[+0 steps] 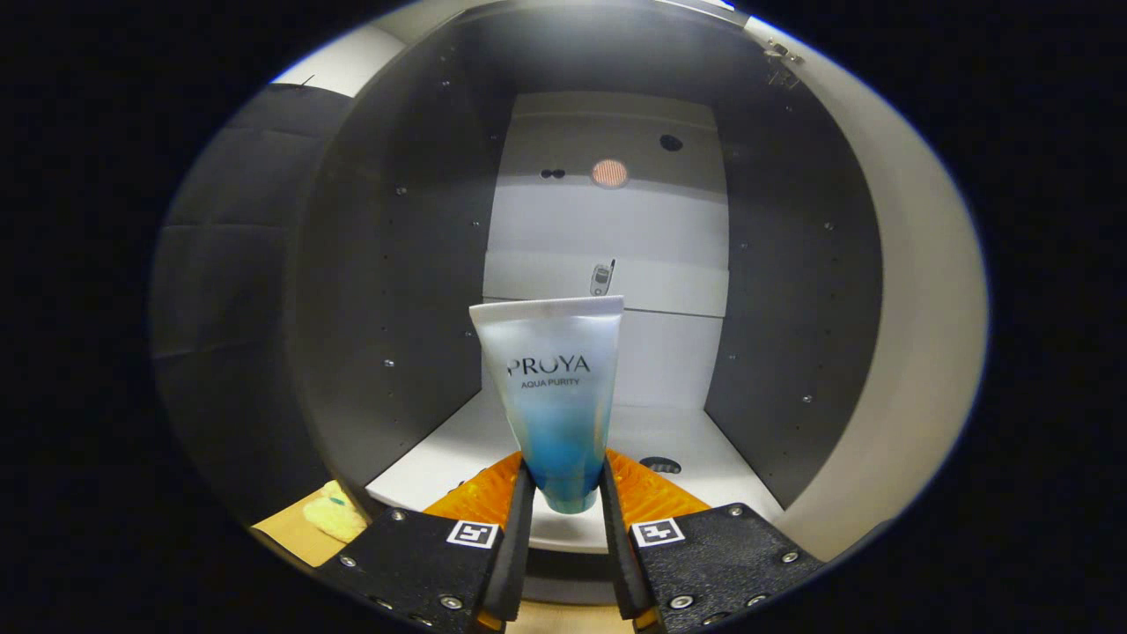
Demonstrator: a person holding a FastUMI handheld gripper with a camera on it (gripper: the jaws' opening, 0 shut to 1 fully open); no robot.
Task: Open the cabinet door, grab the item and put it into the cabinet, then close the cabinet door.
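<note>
**Tube at cabinet mouth, placing step**

Cabinet [792, 291] interior straight ahead: dark side walls, pale back panel, pale floor [458, 458], door [916, 352] already swung open on the right. Gripper [563, 493] is clamped on the tube [555, 387], both fingers pressing its lower end, crimped end up, roughly upright. Tube sits just over the floor's front edge, not yet resting on it as far as I can judge. Step in hand: putting the item in. Next move calls for pushing further inside, lowering until it bears on the floor, then releasing without tipping it. A tube standing on its cap will likely be tippy. Door closing remains.
</note>
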